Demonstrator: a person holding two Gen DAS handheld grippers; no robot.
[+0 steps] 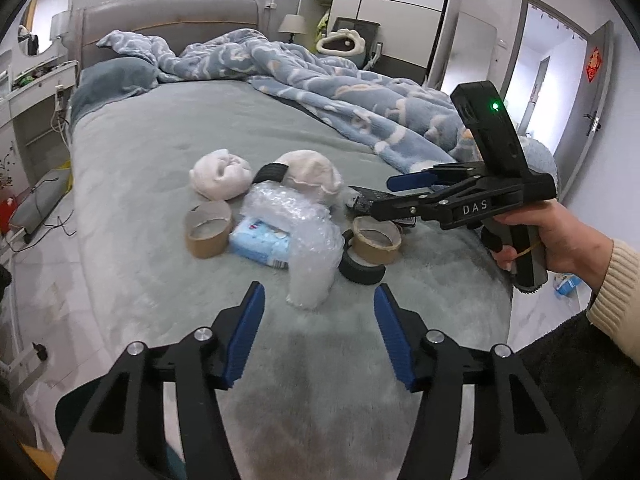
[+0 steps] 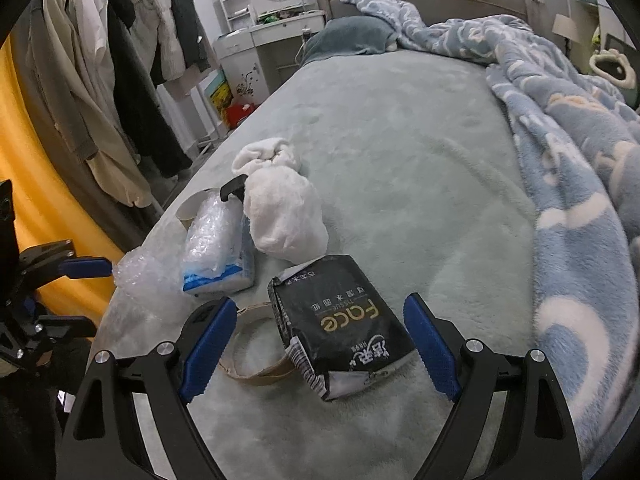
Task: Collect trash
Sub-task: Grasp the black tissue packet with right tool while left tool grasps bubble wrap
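Trash lies on the grey bed [image 1: 160, 184]: two cardboard tape cores [image 1: 208, 232] [image 1: 376, 242], crumpled bubble wrap [image 1: 296, 232], a blue tissue pack [image 1: 260, 242], a black tape roll [image 1: 360, 270] and two balled white socks [image 1: 220, 178]. My left gripper [image 1: 320, 336] is open and empty, just short of the bubble wrap. My right gripper [image 2: 320, 344] is open with its jaws either side of a black "Face" tissue pack [image 2: 344, 328], not touching it. It also shows in the left wrist view [image 1: 380, 192], held over the pile.
A rumpled blue blanket [image 1: 320, 84] covers the bed's far right side. A dressing table [image 2: 276, 36] and hanging coats [image 2: 100, 80] stand left of the bed. A wardrobe [image 1: 392, 12] and open door [image 1: 536, 68] are at the back right. A yellow bag [image 2: 24, 184] is at the bed's left edge.
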